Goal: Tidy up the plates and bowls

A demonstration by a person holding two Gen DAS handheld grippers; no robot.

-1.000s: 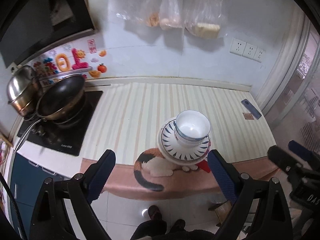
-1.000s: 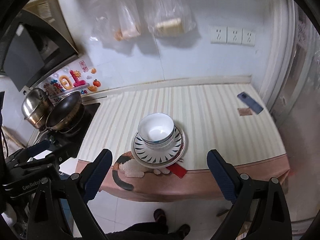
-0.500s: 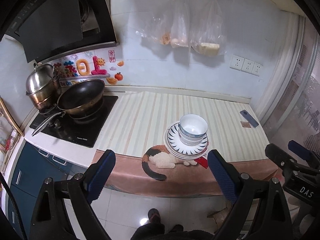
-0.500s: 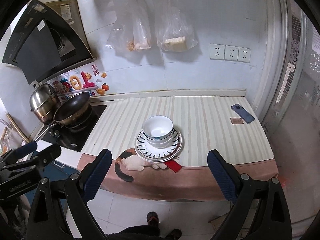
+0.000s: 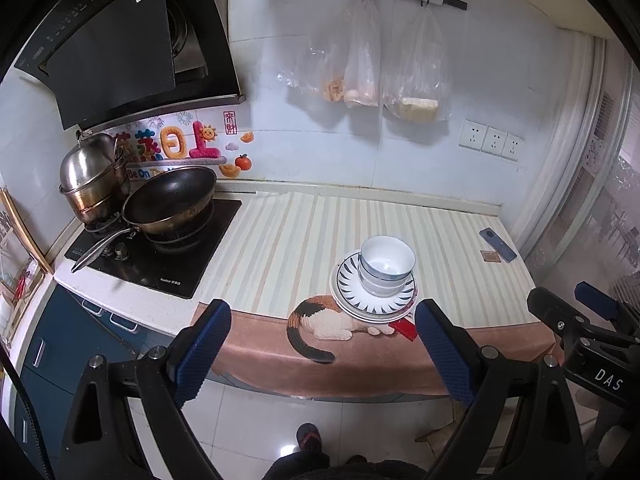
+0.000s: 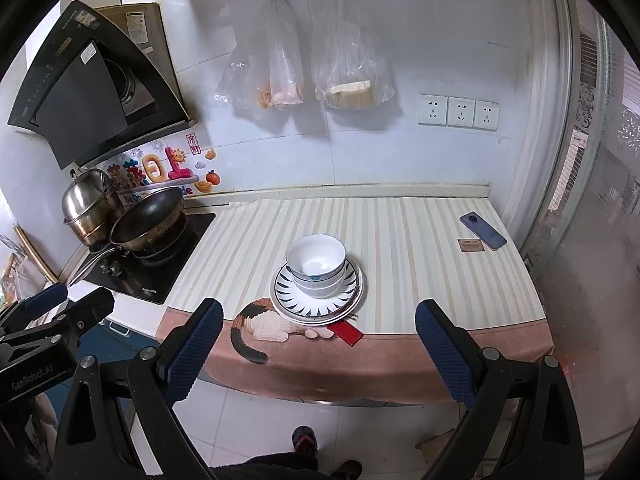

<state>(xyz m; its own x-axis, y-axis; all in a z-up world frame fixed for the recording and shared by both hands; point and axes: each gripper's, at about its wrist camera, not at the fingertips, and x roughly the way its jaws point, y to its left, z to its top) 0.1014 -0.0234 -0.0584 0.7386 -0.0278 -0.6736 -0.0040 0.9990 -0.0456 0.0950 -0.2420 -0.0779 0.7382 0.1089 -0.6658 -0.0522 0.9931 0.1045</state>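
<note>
White bowls with a blue rim [image 5: 387, 266] [image 6: 316, 266] are nested on a stack of blue-patterned plates [image 5: 352, 292] [image 6: 288, 294], near the front edge of the striped counter. My left gripper [image 5: 322, 354] hangs open and empty well in front of the counter, over the floor. My right gripper [image 6: 318, 350] is likewise open, empty and held back from the counter edge. Each gripper shows in the other's view, the right one [image 5: 576, 316] at the right side and the left one [image 6: 56, 312] at the left side.
A wok [image 5: 170, 200] and a steel pot [image 5: 90, 176] sit on the black hob at the left. A phone [image 6: 482, 231] and a small card [image 6: 470, 245] lie at the counter's right end. A red item [image 6: 348, 332] pokes out under the plates. Bags hang on the wall.
Both grippers have pulled back and up from the counter, so the stack looks smaller and farther. The bowls and plates have not moved.
</note>
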